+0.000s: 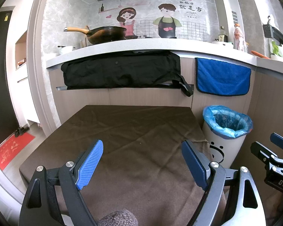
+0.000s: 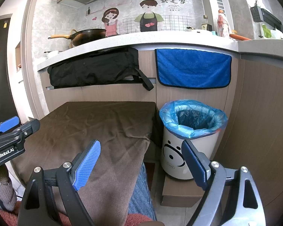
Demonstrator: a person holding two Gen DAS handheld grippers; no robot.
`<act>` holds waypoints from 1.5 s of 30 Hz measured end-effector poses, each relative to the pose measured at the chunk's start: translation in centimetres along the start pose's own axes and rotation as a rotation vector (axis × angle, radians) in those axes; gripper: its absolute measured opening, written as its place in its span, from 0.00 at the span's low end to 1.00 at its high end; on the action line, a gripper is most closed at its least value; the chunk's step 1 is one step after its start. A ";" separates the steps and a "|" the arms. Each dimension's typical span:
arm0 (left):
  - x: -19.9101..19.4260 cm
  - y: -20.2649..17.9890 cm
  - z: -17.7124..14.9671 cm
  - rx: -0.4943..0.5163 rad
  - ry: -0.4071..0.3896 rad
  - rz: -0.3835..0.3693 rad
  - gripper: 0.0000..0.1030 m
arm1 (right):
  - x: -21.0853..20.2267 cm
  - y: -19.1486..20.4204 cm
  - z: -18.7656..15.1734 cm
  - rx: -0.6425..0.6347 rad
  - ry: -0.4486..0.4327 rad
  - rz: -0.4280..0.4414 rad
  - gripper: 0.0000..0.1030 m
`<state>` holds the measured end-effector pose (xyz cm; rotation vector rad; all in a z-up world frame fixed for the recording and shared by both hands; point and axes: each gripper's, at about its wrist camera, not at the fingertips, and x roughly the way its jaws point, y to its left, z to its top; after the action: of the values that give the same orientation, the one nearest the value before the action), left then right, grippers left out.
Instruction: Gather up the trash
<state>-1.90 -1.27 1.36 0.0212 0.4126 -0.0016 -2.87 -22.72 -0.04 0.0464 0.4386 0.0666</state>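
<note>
Both my claws stand wide apart and hold nothing: my left gripper (image 1: 141, 163) hovers over the creased brown cloth-covered table (image 1: 134, 131), my right gripper (image 2: 141, 163) near its edge. No trash shows anywhere, so I cannot judge its weight or grip. The white smiley-faced bin with crinkly blue plastic liner (image 2: 192, 124) stands just beside the table, seemingly empty

Your left gripper (image 1: 142, 164) and right gripper (image 2: 140, 164) each have black arms, silver screws and blue textured fingers (image 2: 86, 164). "GenRobot.AI" marks the left one's body. You wear a grey knitted sleeve (image 1: 118, 217).
</note>
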 end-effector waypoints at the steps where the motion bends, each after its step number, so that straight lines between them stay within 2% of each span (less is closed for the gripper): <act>1: 0.1 0.0 0.0 0.002 0.001 -0.003 0.83 | 0.0 0.0 0.0 0.000 0.000 0.000 0.83; 45: 0.2 -0.1 -0.1 0.009 0.001 -0.014 0.83 | -0.5 -0.3 -0.3 0.012 -0.011 -0.024 0.83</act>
<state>-1.76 -1.34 1.19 0.0267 0.4142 -0.0172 -3.44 -23.09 -0.14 0.0529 0.4290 0.0401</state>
